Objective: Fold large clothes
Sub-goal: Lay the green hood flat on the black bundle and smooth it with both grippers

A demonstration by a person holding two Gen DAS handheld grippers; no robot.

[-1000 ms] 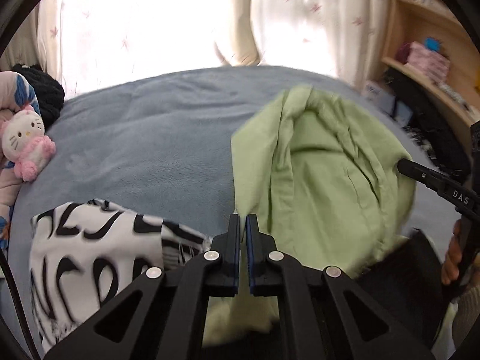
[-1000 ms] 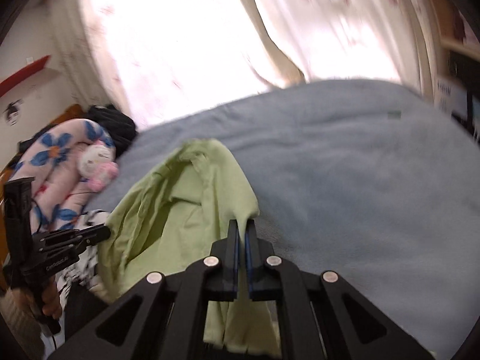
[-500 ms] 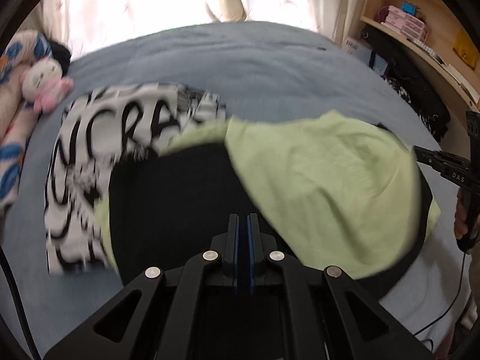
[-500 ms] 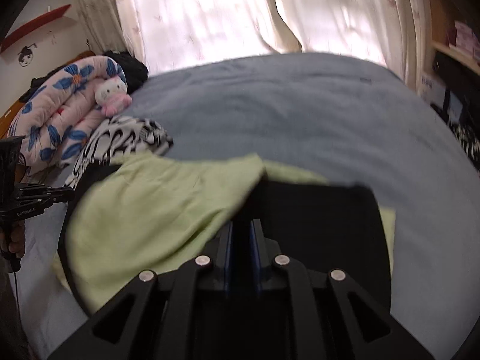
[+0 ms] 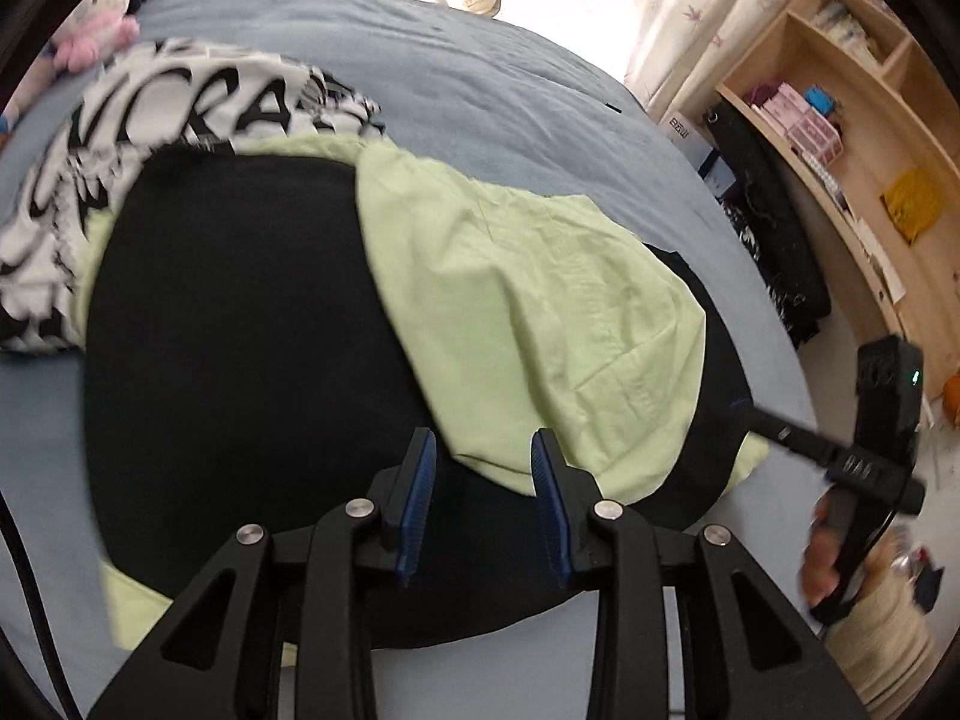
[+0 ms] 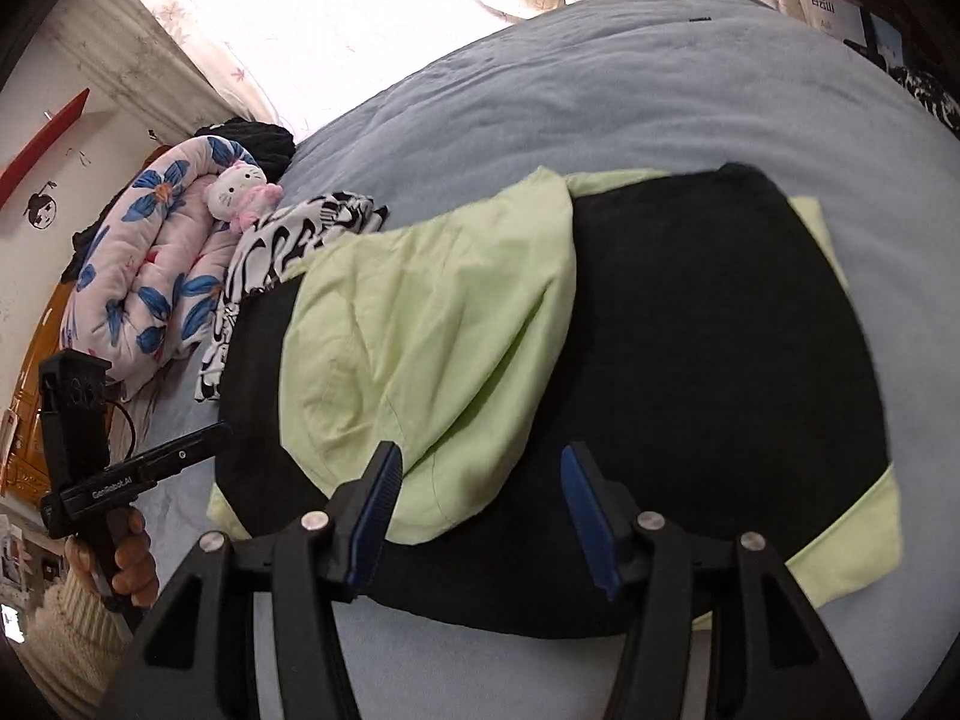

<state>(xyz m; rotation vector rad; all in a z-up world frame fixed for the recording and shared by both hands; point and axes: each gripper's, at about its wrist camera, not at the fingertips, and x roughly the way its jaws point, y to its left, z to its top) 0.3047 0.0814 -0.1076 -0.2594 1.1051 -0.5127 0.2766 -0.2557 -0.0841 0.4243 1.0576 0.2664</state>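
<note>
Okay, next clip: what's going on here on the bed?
A person is folding clothes on a blue bed, holding tongs in each hand. A green shirt lies over a black board, one part of it folded across the board. The left tongs and the right tongs are both open and hold nothing; each hovers over the near edge of the folded part. A black-and-white shirt lies beside it, near a plush toy and a flowered quilt.

The right hand-held gripper (image 6: pixel 480 501) hangs with jaws spread, empty, over a light-green cotton garment (image 6: pixel 432 348) folded across a flat black fabric panel (image 6: pixel 720 330) on the grey-blue bed (image 6: pixel 600 84); the left hand-held gripper (image 6: pixel 198 444) hovers at the bed's left edge.
</note>
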